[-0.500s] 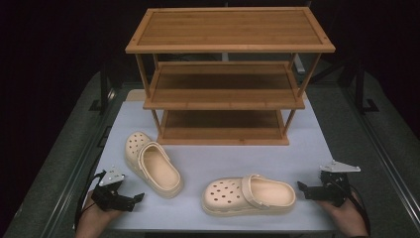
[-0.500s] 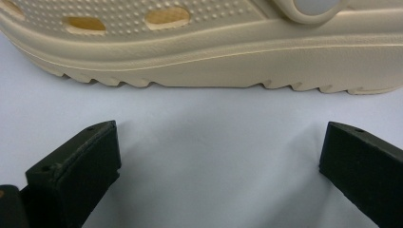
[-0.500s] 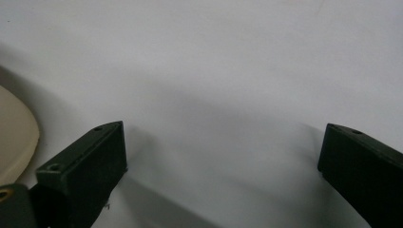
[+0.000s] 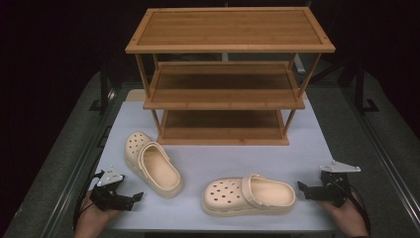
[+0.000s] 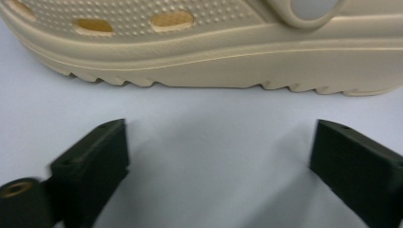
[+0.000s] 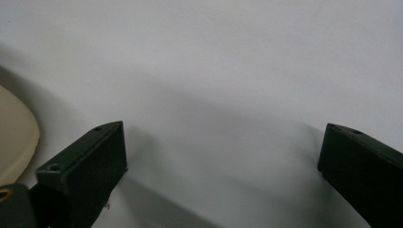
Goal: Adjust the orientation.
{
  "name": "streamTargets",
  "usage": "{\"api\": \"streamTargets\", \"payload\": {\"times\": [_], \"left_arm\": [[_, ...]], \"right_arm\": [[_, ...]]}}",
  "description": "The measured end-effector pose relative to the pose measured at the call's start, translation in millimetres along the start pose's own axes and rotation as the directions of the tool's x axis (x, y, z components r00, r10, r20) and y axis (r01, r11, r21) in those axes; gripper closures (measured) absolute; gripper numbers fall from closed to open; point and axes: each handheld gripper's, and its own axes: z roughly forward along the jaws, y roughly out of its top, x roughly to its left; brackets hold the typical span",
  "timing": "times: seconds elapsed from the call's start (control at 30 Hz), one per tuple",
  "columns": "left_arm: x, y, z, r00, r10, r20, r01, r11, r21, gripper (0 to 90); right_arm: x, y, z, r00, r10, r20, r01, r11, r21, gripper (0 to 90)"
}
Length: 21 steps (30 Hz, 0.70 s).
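Two cream clogs lie on the white table (image 4: 307, 148), both in front of the wooden rack (image 4: 225, 84), which stands at the far middle with three shelves.

Left clog (image 4: 152, 163): in front of the rack's left corner, sole down, toe pointing toward the rack, heel toward the person. Opening faces up.

Right clog (image 4: 248, 195): nearer the person than the left clog, well in front of the rack's middle, lying crosswise with its holed toe to the left and its strap flipped over the top.

Left gripper (image 4: 132, 197): held in a hand at the near left, just beside the left clog's heel, not touching it. Jaws stand wide apart with nothing between them. In the left gripper view (image 5: 218, 171) a clog's side and ridged sole (image 5: 199, 57) lie just ahead of the jaw tips, with bare table in the gap.

Right gripper (image 4: 303, 189): held at the near right, just beside the right clog's heel, with a small gap. Jaws spread wide, empty. In the right gripper view (image 6: 221, 166) a cream edge (image 6: 14, 137) sits at the left.
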Motion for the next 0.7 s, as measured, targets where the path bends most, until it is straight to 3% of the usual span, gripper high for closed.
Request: {"api": "streamTargets", "payload": {"times": [0.2, 0.43, 0.6, 0.7], "left_arm": [[2.8, 0.3, -14.6, 0.9996, -0.018, 0.020, 0.019, 0.9995, -0.027, 28.5], [10.7, 5.8, -28.4, 0.9988, -0.037, 0.031, 0.039, 0.9971, -0.065, 62.6], [22.9, 15.3, -32.8, 0.9973, -0.069, 0.024, 0.071, 0.9958, -0.059, 87.0], [32.4, 23.6, -33.7, 0.9958, -0.091, 0.006, 0.091, 0.9945, -0.052, 90.0]], "right_arm": [[0.0, 0.0, 0.0, 1.0000, 0.001, -0.001, -0.001, 1.000, 0.001, 1.8], [0.0, 0.0, 0.1, 1.0000, 0.001, -0.001, -0.001, 1.000, 0.001, 1.8], [0.0, 0.0, 0.0, 1.0000, 0.001, -0.001, -0.001, 1.000, 0.001, 1.8], [0.0, 0.1, 0.0, 1.0000, 0.001, -0.001, -0.001, 1.000, 0.001, 1.8]]}}
